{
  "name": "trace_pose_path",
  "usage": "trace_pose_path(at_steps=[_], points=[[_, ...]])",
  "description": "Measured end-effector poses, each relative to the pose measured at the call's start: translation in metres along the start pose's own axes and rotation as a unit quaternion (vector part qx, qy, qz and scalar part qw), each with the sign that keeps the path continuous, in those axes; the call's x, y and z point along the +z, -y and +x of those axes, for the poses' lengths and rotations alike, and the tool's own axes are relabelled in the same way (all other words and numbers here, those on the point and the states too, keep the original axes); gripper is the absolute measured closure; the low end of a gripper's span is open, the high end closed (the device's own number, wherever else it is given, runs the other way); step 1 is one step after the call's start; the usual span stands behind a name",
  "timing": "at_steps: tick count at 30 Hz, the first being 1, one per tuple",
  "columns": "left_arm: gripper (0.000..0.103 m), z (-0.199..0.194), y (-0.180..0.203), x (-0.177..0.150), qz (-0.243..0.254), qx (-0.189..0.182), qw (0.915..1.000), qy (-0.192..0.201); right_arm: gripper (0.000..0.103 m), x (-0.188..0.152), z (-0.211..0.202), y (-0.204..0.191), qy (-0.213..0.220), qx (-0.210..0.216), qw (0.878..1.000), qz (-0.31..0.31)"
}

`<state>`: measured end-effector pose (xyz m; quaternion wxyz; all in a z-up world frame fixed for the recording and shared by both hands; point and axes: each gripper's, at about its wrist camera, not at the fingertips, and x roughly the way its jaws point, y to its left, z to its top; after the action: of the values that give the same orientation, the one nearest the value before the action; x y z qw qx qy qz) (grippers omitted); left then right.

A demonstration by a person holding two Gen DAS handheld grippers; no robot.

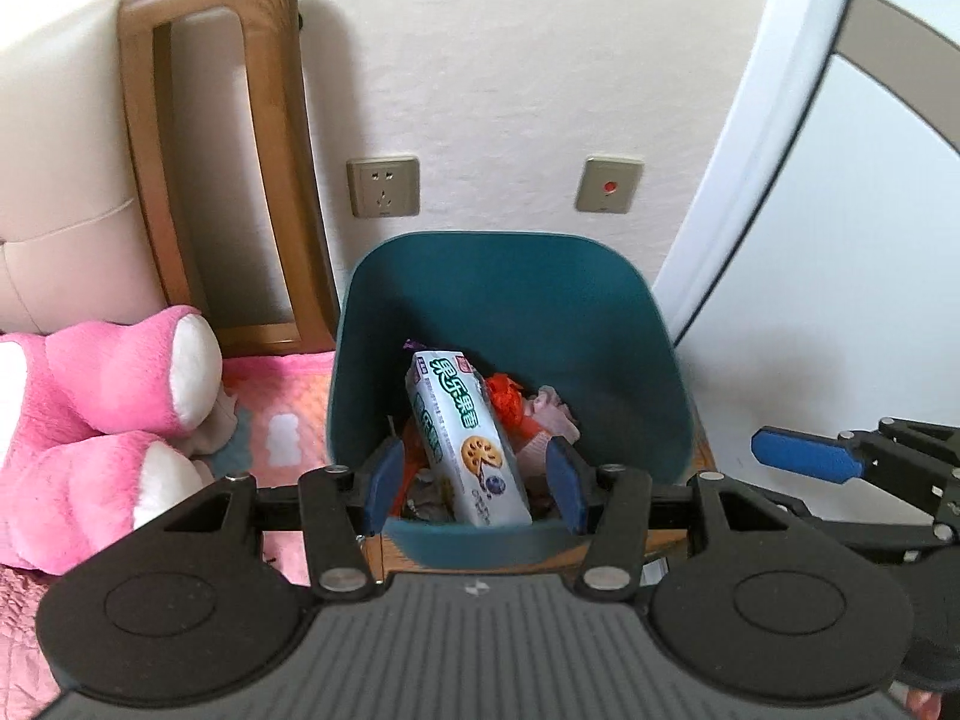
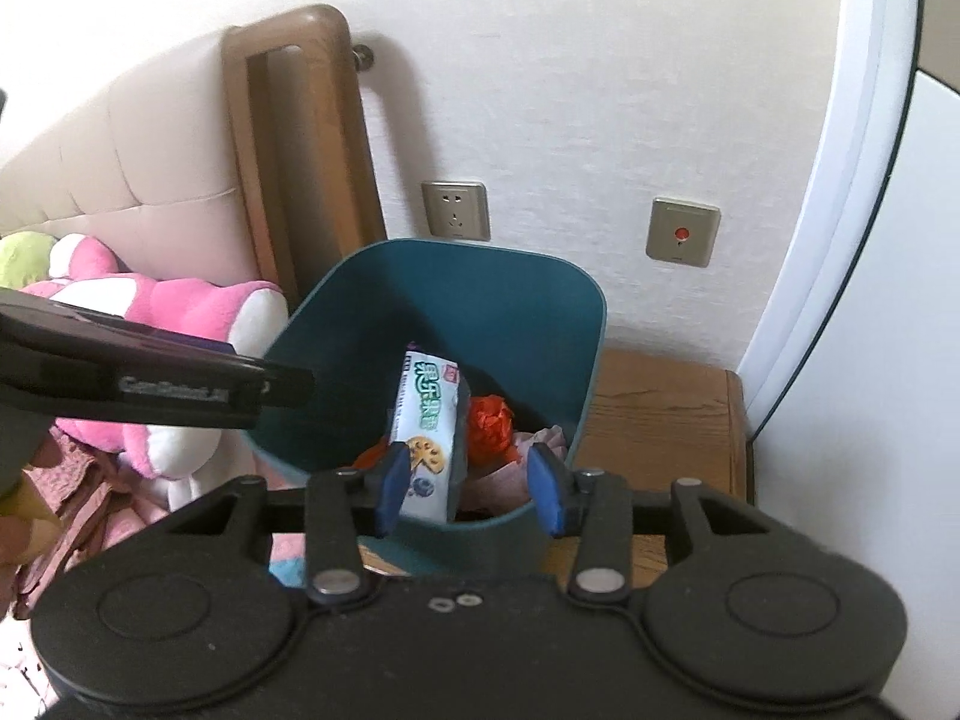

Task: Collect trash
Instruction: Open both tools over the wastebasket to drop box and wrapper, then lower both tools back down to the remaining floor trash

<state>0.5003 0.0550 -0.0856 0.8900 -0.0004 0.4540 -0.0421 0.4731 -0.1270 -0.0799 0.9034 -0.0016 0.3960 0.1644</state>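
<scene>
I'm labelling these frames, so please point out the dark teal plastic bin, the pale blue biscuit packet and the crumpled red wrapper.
Dark teal plastic bin (image 1: 510, 300): left wrist view, inner back wall.
Pale blue biscuit packet (image 1: 462, 432): left wrist view, printed front face.
Crumpled red wrapper (image 2: 489, 423): right wrist view, middle of the crumple.

A pink and white plush toy (image 1: 114, 414) lies on a pink quilted bed cover (image 1: 288, 402) at the left. Behind it rises a cream padded headboard (image 1: 60, 192), edged on its right by a brown wooden frame (image 1: 204, 138) with a long open slot. The white wall (image 1: 492, 60) carries a beige power socket (image 1: 383, 186) and, well apart to its right, a beige plate with a red button (image 1: 608, 185). A wooden nightstand (image 2: 660, 414) stands below the wall. A white curved panel (image 1: 774, 120) stands at the right. In the right wrist view a green plush piece (image 2: 24, 252) shows beside the pink toy.
</scene>
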Motion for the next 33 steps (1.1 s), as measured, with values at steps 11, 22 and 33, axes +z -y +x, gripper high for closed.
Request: trace_pose_path(at_steps=[11,22,33], points=[[0.030,-0.059,-0.008,-0.049,0.024,-0.030,0.9989,0.028,0.051,-0.028,-0.059,-0.028,0.020,0.020,0.999,0.017],[0.026,-0.047,0.004,-0.122,0.034,-0.032,0.9989,-0.001,0.029,-0.088,-0.073,-0.031,0.012,0.049,0.998,0.033],[0.020,0.035,0.018,-0.198,-0.002,-0.052,0.9961,-0.072,0.008,-0.168,-0.028,-0.001,-0.039,0.055,0.997,0.030]])
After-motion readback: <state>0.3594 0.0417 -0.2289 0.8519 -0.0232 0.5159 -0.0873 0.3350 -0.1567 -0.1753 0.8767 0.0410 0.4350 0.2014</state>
